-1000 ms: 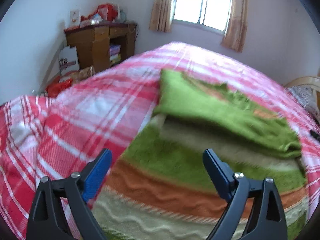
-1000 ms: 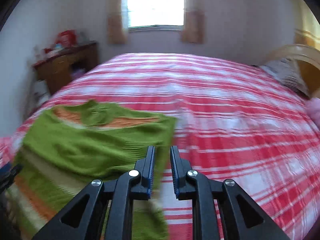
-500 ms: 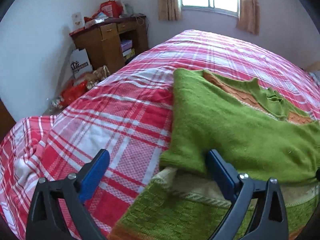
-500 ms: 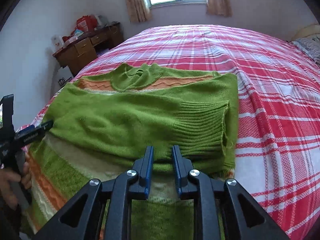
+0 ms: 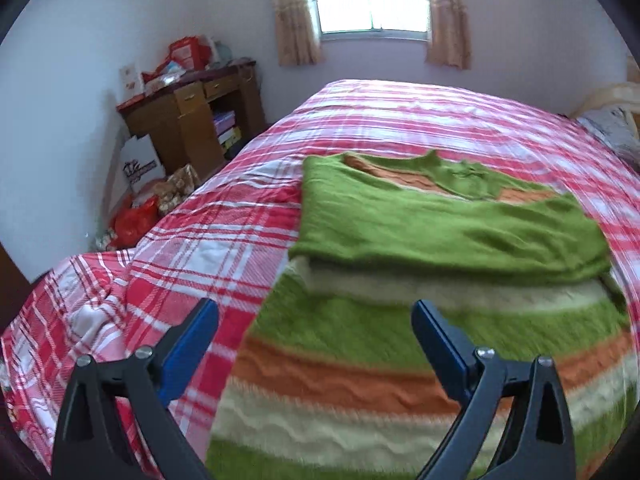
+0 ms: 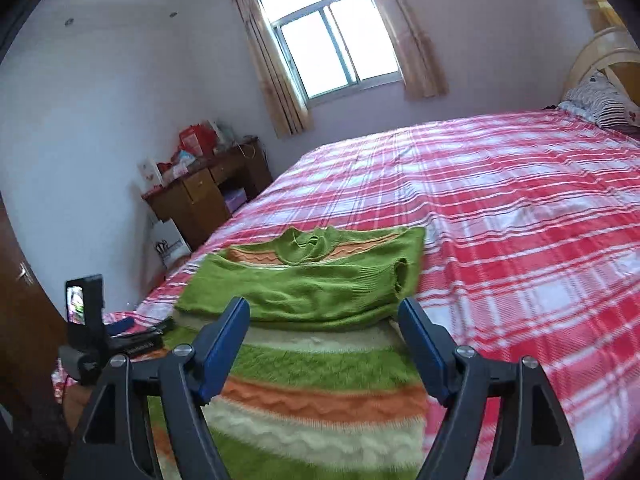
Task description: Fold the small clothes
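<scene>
Green knit sweater [image 5: 420, 280], w/ orange and cream stripes, is laid flat on the red plaid bed [image 5: 240, 216], near the bed's near-left corner. Both sleeves are seen folded across the chest, the ribbed cuff [image 6: 400, 276] lying at the sweater's right edge; the neck [image 6: 308, 246] is pointed toward the window.

Left hand-held gripper [image 5: 316, 344] is held spread wide above the striped hem area, nothing between its pads. Right hand-held gripper [image 6: 324, 344] is seen w/ jaws opening, no cloth pinched; only the hem stripes are visible beyond the gap.

Step in hand, as judged: sleeve fold is done and let go; the bottom-to-top fold is not yet made. Next move prob. calls for both grippers to be lowered to the hem corners, closed on the bottom edge, then lifted and carried toward the neck so the hem is laid over the sleeves. Even height on both sides would be needed, else the fold will be skewed.

Edges & room: bed's left edge is close beside the sweater's left side, w/ the cover dropping off there; little margin is left for the left gripper. Plenty of open plaid is available to the right and beyond the neck. Wooden desk [image 5: 192, 120] and bags on the floor are well apart, no obstruction expected. Hem's near edge is out of view below the grippers.
</scene>
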`<act>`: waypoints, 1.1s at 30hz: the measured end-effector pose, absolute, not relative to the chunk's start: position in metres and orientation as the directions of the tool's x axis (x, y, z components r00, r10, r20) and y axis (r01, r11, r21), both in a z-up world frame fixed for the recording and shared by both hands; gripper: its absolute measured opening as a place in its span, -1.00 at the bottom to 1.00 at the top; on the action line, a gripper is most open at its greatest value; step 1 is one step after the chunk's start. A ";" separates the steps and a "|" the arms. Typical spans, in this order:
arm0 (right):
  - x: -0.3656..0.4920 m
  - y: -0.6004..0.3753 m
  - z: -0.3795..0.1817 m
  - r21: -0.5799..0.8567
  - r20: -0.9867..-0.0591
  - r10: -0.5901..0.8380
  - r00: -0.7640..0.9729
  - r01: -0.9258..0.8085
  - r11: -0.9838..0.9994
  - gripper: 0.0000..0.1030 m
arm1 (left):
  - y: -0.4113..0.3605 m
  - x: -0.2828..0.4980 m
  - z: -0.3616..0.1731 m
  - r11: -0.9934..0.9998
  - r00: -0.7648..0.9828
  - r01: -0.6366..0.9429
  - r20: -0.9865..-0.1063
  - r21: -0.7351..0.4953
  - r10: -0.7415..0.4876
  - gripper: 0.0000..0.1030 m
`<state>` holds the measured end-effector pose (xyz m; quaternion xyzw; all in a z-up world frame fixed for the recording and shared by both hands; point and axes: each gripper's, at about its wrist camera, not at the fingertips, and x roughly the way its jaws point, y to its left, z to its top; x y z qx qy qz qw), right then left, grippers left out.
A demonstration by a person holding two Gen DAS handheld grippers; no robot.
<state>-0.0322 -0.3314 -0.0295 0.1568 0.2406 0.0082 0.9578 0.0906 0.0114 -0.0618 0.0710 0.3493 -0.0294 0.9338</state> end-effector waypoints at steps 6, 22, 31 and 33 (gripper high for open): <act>-0.113 -0.343 0.002 0.222 -0.437 0.014 0.899 0.093 0.971 0.50 | 0.005 0.044 -0.054 0.980 0.771 0.158 -0.636 0.121 -0.046 1.00; -0.204 -0.299 -0.073 0.165 -0.653 0.146 0.743 -0.048 0.985 0.08 | 0.052 -0.024 -0.059 0.980 0.758 0.196 -0.639 0.038 -0.127 1.00; -0.155 -0.226 -0.109 -0.126 -0.799 0.190 0.571 -0.468 0.875 0.00 | 0.077 -0.026 -0.041 0.987 0.794 0.145 -0.603 0.069 -0.075 1.00; -0.143 -0.218 -0.119 -0.177 -0.837 0.177 0.517 -0.563 0.807 0.00 | 0.086 -0.022 -0.043 0.991 0.782 0.127 -0.619 0.033 -0.079 1.00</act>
